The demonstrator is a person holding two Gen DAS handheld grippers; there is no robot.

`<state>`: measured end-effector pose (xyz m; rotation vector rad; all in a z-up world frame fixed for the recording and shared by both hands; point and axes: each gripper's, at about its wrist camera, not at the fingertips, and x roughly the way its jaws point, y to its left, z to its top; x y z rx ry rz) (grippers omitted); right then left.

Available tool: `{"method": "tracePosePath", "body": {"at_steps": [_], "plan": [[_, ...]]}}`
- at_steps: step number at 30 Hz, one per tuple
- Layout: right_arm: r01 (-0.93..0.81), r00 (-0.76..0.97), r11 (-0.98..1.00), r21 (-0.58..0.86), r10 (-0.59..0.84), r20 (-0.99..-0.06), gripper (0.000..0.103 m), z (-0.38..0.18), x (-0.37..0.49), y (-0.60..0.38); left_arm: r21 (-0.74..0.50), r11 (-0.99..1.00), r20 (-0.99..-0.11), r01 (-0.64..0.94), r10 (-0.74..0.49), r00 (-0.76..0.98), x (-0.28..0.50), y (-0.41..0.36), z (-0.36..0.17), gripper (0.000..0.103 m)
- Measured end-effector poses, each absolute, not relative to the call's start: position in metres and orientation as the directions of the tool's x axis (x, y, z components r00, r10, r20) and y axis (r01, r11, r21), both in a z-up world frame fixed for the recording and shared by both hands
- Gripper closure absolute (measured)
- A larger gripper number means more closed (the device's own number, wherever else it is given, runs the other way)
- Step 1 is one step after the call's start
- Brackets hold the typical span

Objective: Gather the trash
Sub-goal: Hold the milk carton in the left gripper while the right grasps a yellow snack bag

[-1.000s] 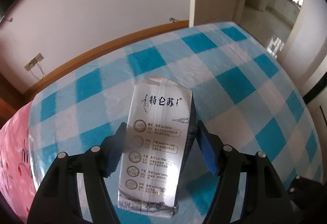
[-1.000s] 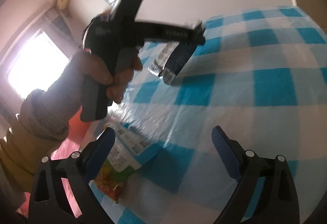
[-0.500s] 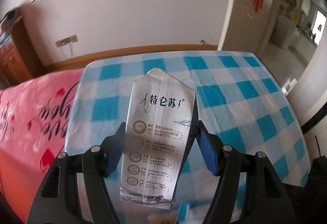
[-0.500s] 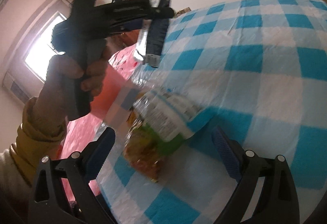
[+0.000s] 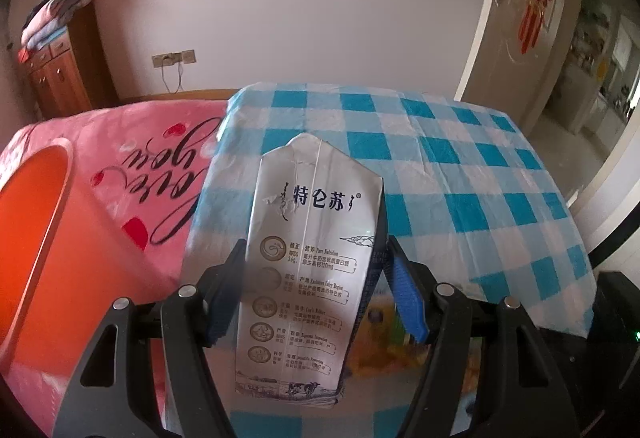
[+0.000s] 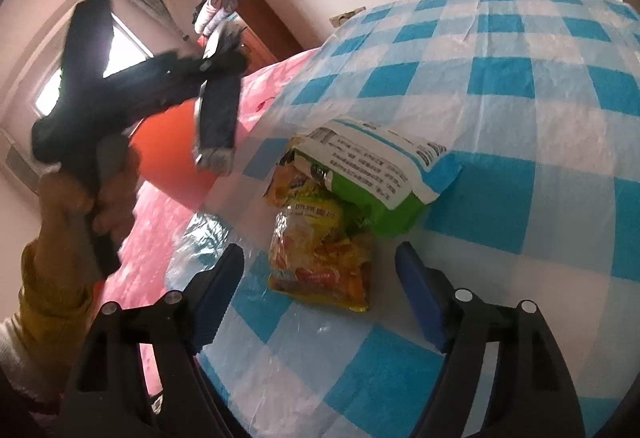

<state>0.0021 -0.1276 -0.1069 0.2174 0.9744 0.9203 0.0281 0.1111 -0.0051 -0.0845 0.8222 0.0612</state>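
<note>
Left gripper clamping milk carton; right gripper hanging open.
Yellow wrapper near tabletop's left edge looking light, crinkly, slippery; pinching mid-body advised.

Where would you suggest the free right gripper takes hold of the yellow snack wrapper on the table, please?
On the wrapper's near, crumpled lower half, coming from above with the right gripper. That end lies bare on the checked cloth, while its far end is tucked under the green-and-white packet. The raised creases probably give the open fingers something to pinch.
</note>
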Motion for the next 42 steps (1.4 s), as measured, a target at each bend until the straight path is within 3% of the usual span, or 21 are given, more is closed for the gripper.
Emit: {"method": "tracePosePath", "body": {"at_steps": [4,11,24,42], "plan": [[-0.555,0.289,0.671,0.492,0.71,-0.642,0.037,-0.111,0.006,-0.12,-0.069,0.992,-0.732,-0.108,0.023,0.681,0.006,0.12,-0.01,0.036],[-0.533,0.333,0.705,0.468,0.683,-0.65,0.038,-0.111,0.002,-0.112,-0.098,0.989,-0.736,-0.115,0.006,0.677,-0.028,0.134,-0.021,0.036],[-0.583,0.366,0.737,0.343,0.615,-0.698,0.059,-0.109,-0.01,-0.089,-0.156,0.985,-0.739,-0.072,-0.068,0.67,-0.06,0.14,-0.039,0.036],[-0.626,0.404,0.749,0.218,0.55,-0.731,0.079,-0.087,-0.041,-0.07,-0.256,0.966,-0.705,-0.043,-0.156,0.692,-0.072,0.148,-0.046,0.036]]}}
